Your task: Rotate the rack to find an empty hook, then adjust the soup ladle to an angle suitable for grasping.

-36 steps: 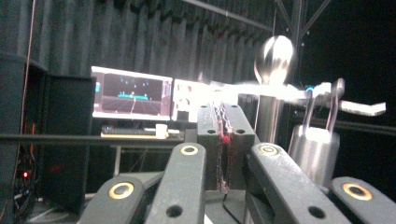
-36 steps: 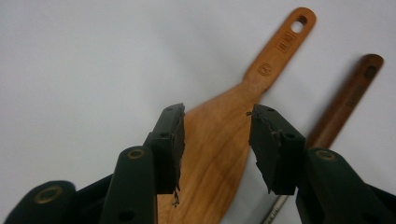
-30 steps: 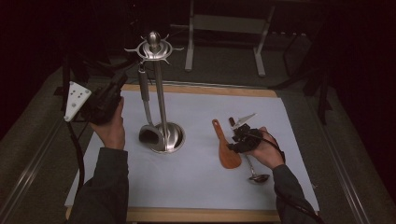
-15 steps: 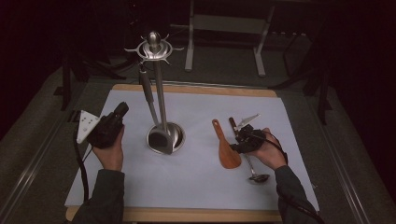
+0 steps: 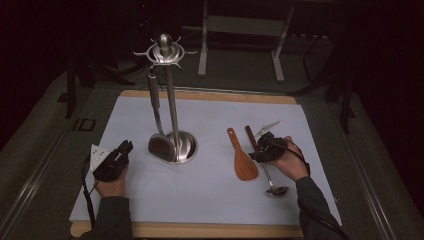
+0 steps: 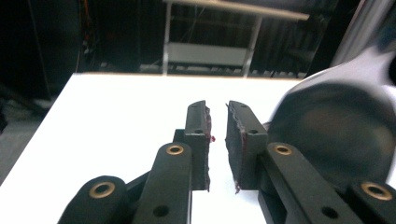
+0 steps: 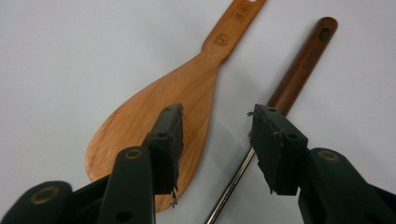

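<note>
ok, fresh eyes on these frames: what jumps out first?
The tall steel utensil stand at the centre of the white mat, with a ladle hanging from its top hooks, bowl down by the base. To its right lie a wooden rice paddle and a wood-handled spoon side by side, the right gripper poised open over them. The left gripper sits low on the mat, jaws just parted, nothing between them.

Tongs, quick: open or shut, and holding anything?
Left tongs: slightly open, jaws just been opening, nothing between them.
Right tongs: open, holding nothing, above the wooden paddle and ladle handle.
</note>
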The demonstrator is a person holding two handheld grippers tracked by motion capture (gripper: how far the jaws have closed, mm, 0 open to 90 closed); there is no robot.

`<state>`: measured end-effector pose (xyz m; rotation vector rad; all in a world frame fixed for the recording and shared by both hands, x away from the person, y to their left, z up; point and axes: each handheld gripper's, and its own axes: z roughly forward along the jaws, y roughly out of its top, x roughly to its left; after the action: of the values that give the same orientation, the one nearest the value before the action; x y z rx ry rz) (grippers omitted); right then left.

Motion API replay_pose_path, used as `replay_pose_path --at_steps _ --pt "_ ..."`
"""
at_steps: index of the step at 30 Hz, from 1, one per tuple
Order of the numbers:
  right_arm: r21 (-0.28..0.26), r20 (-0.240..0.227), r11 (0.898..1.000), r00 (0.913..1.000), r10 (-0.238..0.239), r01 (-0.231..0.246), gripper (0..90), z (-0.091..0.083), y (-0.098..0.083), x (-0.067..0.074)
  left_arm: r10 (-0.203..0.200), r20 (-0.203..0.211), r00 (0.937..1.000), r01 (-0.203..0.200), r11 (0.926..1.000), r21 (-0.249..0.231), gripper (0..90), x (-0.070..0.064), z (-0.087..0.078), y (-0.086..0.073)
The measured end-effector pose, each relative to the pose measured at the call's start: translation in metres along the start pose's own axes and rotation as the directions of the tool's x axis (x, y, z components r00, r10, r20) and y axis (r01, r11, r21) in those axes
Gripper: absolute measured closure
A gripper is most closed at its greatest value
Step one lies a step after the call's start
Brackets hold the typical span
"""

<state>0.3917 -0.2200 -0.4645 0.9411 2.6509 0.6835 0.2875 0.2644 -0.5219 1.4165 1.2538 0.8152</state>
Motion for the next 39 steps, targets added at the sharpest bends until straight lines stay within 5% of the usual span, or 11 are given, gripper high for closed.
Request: replay_pose_path --at_steps 8,19,31,39 --pt "0.004 0.019 1.0 0.9996 0.023 -0.023 53.4 0.002 0.002 -0.006 -0.003 0.051 0.9987 -0.002 0.9959 0.09 73.0 0.002 0.015 -0.009" --pt "0.007 0.039 0.99 0.9897 0.138 -0.138 53.6 0.008 -0.002 -0.022 -0.015 0.078 0.9968 0.004 0.9894 0.145 70.8 0.002 0.021 -0.01" --pt "0.074 0.074 0.955 0.9561 0.284 -0.289 55.6 0.039 0.002 -0.044 -0.027 0.081 0.9963 0.014 0.988 0.154 68.3 0.004 0.021 -0.011" --pt "0.126 0.081 0.943 0.9507 0.299 -0.308 60.8 0.054 0.01 -0.046 -0.029 0.081 0.9963 0.016 0.9879 0.154 67.1 0.004 0.021 -0.011"
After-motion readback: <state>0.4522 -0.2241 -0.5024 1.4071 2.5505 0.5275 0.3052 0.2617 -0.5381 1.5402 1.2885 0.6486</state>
